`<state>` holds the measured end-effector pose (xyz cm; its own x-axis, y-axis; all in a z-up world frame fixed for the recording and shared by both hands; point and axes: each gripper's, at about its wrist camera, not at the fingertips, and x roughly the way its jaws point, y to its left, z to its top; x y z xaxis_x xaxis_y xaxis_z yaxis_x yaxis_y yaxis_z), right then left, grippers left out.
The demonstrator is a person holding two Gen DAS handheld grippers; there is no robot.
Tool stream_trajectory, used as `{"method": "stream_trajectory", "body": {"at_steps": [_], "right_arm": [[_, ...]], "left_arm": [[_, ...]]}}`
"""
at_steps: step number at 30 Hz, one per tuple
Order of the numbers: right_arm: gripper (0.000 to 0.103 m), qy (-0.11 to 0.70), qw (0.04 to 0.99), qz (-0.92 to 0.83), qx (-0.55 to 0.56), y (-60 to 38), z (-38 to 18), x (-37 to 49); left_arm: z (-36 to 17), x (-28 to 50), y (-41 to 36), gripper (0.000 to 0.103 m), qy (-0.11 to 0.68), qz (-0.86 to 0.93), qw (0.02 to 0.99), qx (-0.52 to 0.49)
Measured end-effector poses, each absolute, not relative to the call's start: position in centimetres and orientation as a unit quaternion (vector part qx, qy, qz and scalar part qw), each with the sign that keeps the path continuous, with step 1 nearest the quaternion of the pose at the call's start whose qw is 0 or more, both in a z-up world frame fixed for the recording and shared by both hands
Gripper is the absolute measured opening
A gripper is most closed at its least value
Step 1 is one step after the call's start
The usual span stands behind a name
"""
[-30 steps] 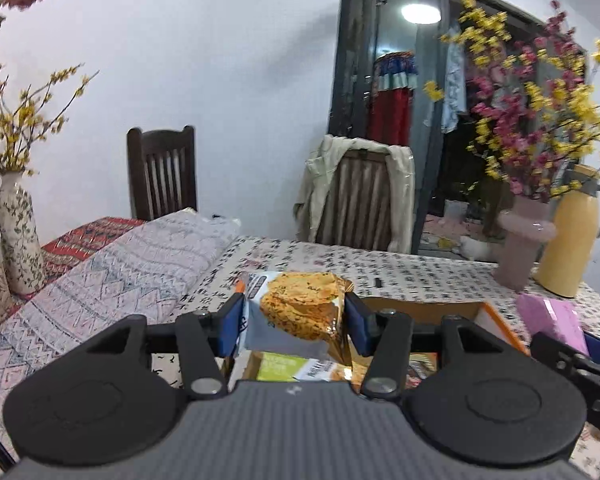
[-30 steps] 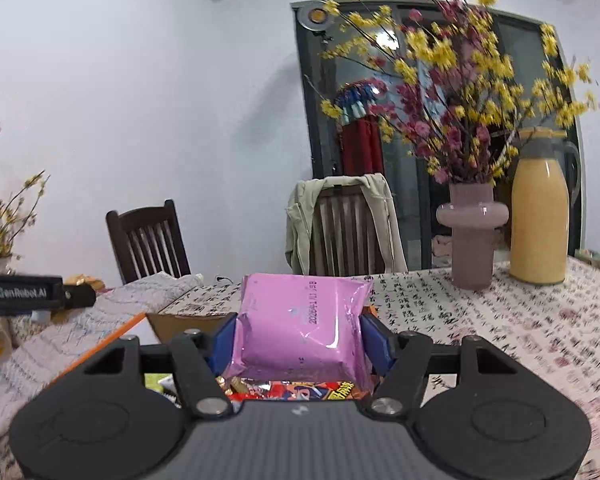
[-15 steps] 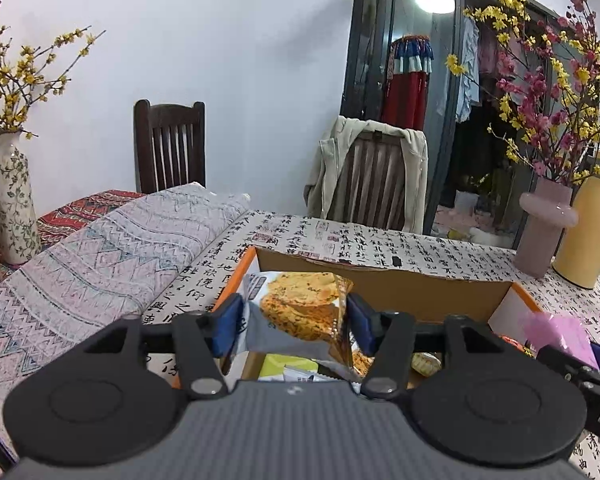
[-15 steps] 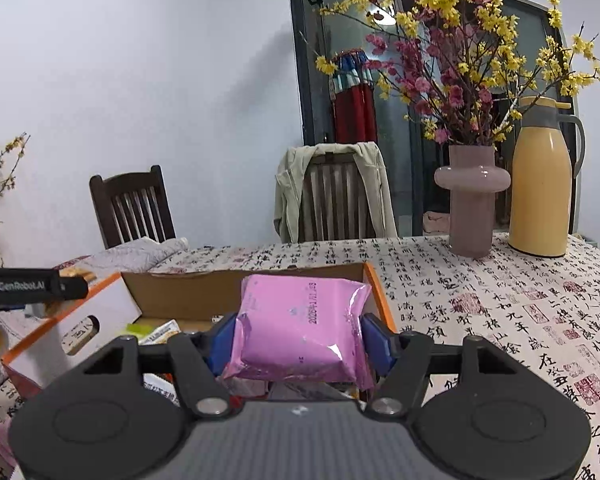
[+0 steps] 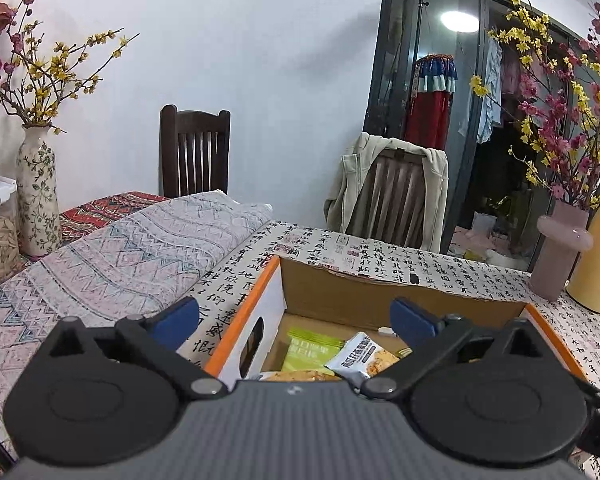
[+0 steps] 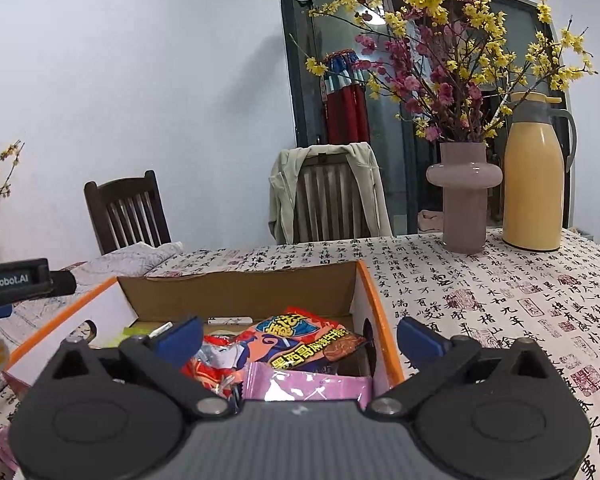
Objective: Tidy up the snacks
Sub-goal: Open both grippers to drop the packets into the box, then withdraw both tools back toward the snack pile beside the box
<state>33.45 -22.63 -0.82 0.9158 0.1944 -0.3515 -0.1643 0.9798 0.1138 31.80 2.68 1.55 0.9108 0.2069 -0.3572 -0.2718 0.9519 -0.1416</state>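
Snacks sit in the orange-edged cardboard box (image 6: 374, 300) on my table's calligraphy-print cloth (image 6: 500, 280): a pink packet (image 6: 308, 386), a red bag with Chinese lettering (image 6: 300, 340), a green pouch (image 5: 312, 350). My left gripper (image 5: 294, 318) and right gripper (image 6: 300, 334) are both opening wide, nothing between their jaws. "GenRobot.AI" reads on the left one.
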Motion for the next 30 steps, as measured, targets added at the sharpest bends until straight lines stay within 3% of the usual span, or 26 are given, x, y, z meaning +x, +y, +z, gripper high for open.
{"method": "stream_trajectory", "body": {"at_steps": [16,30], "right_arm": [[0.103,0.150,0.983,0.104,0.019,-24.7,2.0,26.1],[0.103,0.218,0.971,0.094,0.003,-28.4,-2.5,21.3]], "left_arm": [[6.1,22.3,2.1,0.103,0.127,0.065,0.986,-0.090],[-1.1,18.0,5.4,0.103,0.185,0.106,0.977,-0.013]]}}
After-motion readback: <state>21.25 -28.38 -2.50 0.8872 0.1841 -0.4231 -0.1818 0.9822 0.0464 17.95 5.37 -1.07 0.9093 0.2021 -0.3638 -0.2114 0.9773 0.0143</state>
